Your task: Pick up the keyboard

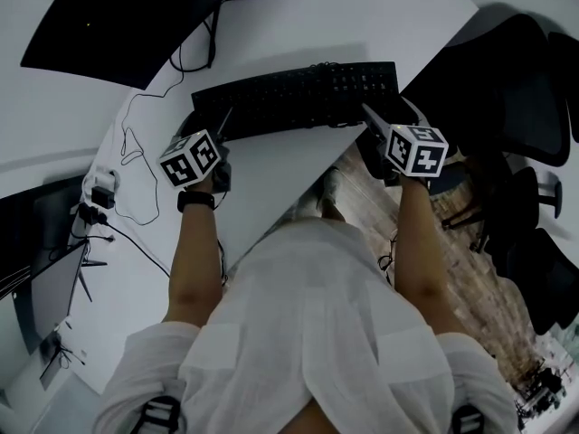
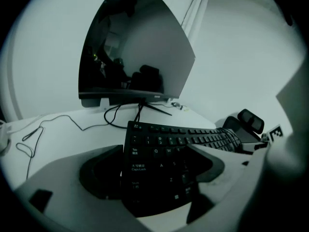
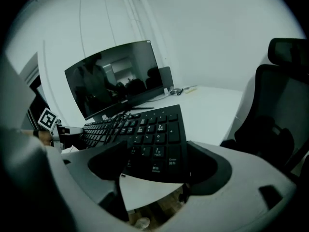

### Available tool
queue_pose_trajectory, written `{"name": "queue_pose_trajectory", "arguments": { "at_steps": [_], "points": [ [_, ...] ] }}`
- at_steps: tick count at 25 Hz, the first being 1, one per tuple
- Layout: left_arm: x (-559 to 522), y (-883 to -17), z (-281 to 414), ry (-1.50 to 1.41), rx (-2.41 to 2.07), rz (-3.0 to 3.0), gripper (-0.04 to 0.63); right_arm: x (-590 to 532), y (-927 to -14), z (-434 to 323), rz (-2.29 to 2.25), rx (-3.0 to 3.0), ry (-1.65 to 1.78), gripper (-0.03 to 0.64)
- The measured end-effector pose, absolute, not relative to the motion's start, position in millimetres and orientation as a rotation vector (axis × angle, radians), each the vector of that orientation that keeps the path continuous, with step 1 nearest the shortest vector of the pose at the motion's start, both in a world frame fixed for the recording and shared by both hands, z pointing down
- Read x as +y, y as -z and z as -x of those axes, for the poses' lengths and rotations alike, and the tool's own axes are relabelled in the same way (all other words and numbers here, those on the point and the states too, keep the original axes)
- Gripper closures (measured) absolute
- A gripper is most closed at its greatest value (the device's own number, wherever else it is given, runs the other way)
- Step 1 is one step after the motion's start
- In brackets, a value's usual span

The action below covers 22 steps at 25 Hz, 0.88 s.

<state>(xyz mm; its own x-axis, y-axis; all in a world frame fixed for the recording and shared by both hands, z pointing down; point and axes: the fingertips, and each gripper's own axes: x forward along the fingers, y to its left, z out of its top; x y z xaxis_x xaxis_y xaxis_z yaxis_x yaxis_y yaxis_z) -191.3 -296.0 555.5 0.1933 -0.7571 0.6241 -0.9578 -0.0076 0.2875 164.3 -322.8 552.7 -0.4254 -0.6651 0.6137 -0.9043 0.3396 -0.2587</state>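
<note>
The pickup is set up but, as far as I can judge, not carried out. My left gripper has its fingers standing apart across the keyboard's left end. The outer one sits just outside the short edge by Tab and Caps Lock, and the inner one lies over the letter keys. My right gripper mirrors that at the keyboard's right end. Its fingers are spread too, the outer one just beside the edge by the Enter key and the inner one over the number pad. Neither pair looks clamped. I read both as open around an end, with squeezing and raising left to do.

The keyboard lies along the near edge of the tabletop, and its right end reaches the corner. I cannot tell whether any part of it has come off the surface.

Both my forearms are stretched forward and a little outward. Each gripper points in toward the keyboard's middle from its own end and pitches down onto it.

Left of the keyboard a thin cable loops loosely. Beyond the keyboard stands the dark monitor, and its leads trail to the keyboard's back edge. Right of the keyboard, off the tabletop, is a black chair.
</note>
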Motion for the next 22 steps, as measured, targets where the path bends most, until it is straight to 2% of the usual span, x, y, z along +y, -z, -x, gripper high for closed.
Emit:
{"name": "queue_pose_trajectory", "arguments": {
  "at_steps": [9, 22],
  "points": [
    [-317, -461, 197, -0.241, -1.738, -1.946, 0.221, -346, -467, -160, -1.457, -2.379, -0.644, 0.239],
    [-320, -423, 189, -0.175, -1.764, -2.01, 0.222, -346, -435, -169, -1.505, -2.435, -0.588, 0.24]
  ]
}}
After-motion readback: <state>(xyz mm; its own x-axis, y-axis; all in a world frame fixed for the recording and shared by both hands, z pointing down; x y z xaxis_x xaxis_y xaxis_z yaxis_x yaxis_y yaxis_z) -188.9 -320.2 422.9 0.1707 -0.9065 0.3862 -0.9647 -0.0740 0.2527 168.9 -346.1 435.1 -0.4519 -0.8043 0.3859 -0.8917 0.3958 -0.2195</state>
